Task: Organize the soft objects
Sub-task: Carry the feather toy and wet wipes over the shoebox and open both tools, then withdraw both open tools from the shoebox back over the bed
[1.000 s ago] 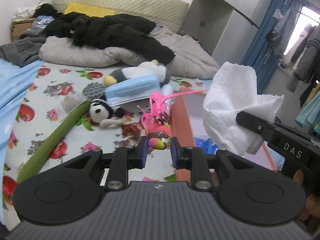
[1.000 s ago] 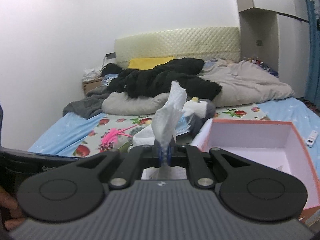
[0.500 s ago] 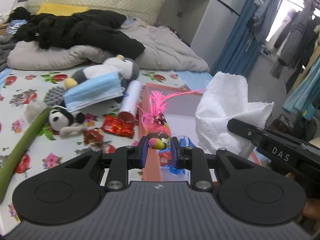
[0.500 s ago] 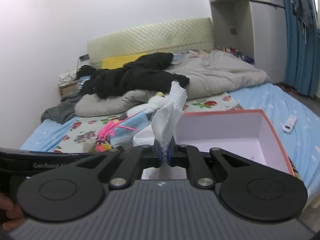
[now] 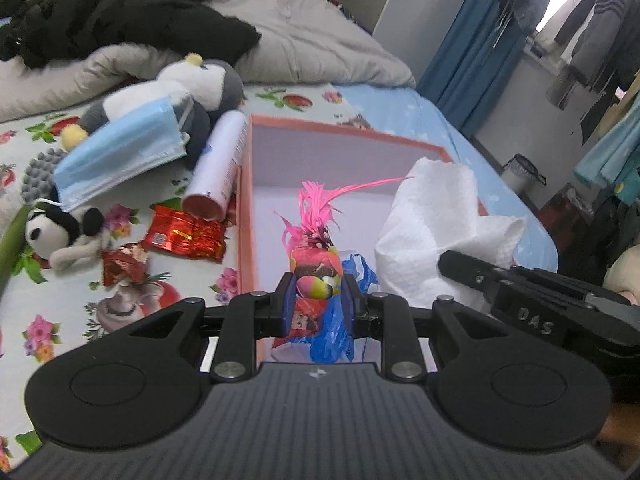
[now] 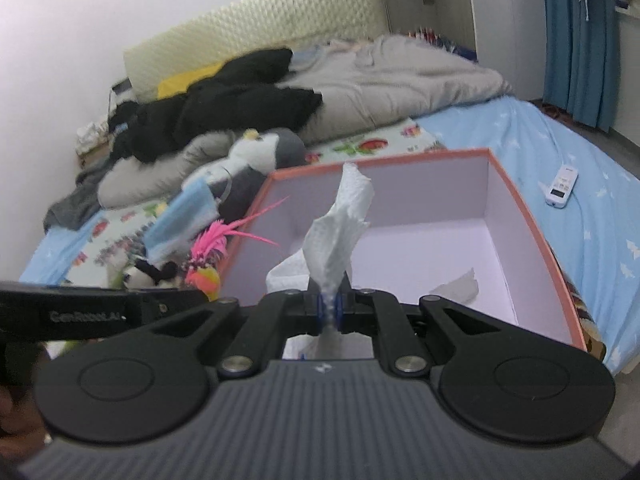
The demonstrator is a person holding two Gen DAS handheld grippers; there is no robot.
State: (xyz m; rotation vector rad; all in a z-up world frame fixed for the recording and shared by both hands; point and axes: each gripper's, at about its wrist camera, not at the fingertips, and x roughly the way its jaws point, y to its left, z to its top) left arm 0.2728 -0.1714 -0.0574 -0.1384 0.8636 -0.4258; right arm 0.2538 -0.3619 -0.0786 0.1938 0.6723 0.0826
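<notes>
Black claw (image 5: 448,258) lettered "DAS"

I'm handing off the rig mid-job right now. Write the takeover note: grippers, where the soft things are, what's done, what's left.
Left gripper: shut on the pink feathered toy, over the orange box.
Right gripper: shut on the white tissue, also over the box.
Done: both items picked up and at the box; neither released. The box holds a blue bag and a scrap of tissue.
Left: drop both in, then collect the penguin plush, face mask and panda plush from the bed.
</notes>
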